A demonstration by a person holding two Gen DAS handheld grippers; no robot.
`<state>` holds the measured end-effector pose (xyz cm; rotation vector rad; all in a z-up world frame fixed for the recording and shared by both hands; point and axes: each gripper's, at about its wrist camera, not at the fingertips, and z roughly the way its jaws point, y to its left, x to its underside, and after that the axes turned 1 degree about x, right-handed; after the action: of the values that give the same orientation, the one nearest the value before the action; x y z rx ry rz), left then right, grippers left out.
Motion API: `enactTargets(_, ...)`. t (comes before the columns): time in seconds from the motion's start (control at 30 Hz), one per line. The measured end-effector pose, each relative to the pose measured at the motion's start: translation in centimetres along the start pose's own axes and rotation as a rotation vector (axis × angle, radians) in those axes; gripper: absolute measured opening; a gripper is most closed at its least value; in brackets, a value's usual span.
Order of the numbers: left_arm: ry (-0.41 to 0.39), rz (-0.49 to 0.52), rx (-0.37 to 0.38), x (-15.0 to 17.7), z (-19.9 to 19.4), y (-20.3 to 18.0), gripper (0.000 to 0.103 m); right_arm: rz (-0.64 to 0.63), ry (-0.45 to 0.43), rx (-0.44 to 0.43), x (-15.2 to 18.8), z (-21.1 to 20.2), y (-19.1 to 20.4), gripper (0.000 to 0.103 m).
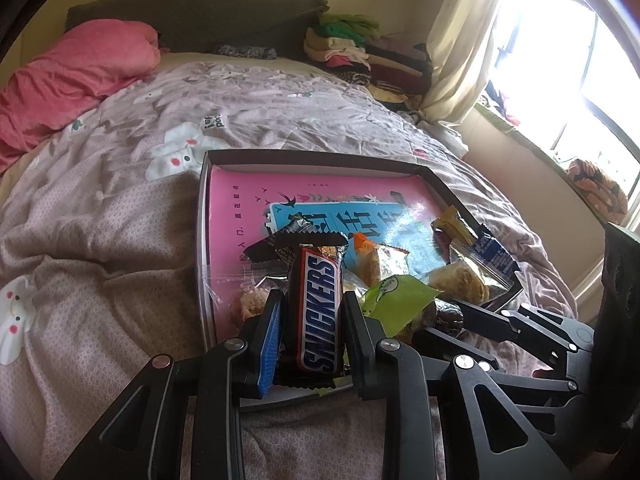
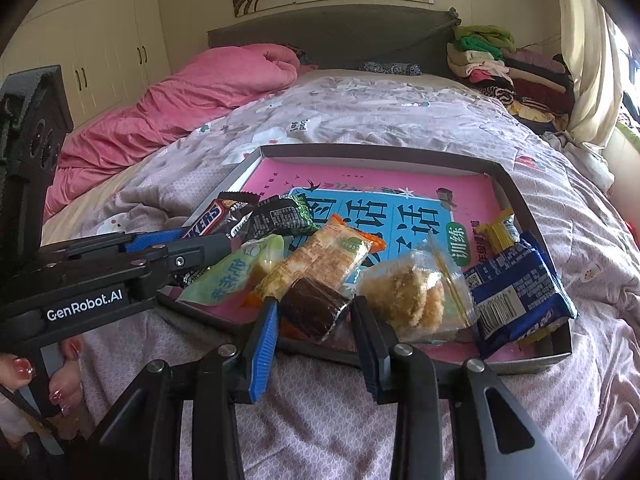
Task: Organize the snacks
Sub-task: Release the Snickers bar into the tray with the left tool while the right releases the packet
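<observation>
A shallow box (image 1: 320,158) (image 2: 376,149) with a pink and blue printed floor lies on the bed and holds several wrapped snacks. My left gripper (image 1: 310,304) is shut on a Snickers bar (image 1: 320,312) over the box's near left part; the bar also shows in the right wrist view (image 2: 206,220). My right gripper (image 2: 316,312) is open, its jaws on either side of a dark brown wrapped cake (image 2: 314,310) at the box's near edge. A green packet (image 2: 236,272), an orange cracker pack (image 2: 320,264), a clear bag of cookies (image 2: 416,296) and a blue biscuit pack (image 2: 516,292) lie around it.
The box rests on a mauve patterned quilt (image 2: 400,112). A pink duvet (image 2: 192,96) is heaped at the far left. Folded clothes (image 2: 500,68) are stacked by the headboard at the right, next to a curtain (image 1: 460,52) and a window.
</observation>
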<state>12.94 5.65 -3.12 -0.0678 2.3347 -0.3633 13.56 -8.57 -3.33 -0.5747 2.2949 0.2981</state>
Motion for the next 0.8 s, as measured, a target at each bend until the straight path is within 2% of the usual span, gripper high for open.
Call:
enactTargets(0.43, -0.005, -0.017, 0.011, -0.02, -0.13, 0.19, 0.036, -0.001, -0.008, 0.002, 0.24, -0.61, 0.06, 0.042)
enactTargets(0.8, 0.005, -0.044, 0.009, -0.1, -0.55, 0.29, 0.056, 0.011, 0.002, -0.003, 0.36, -0.99, 0.04, 0.043)
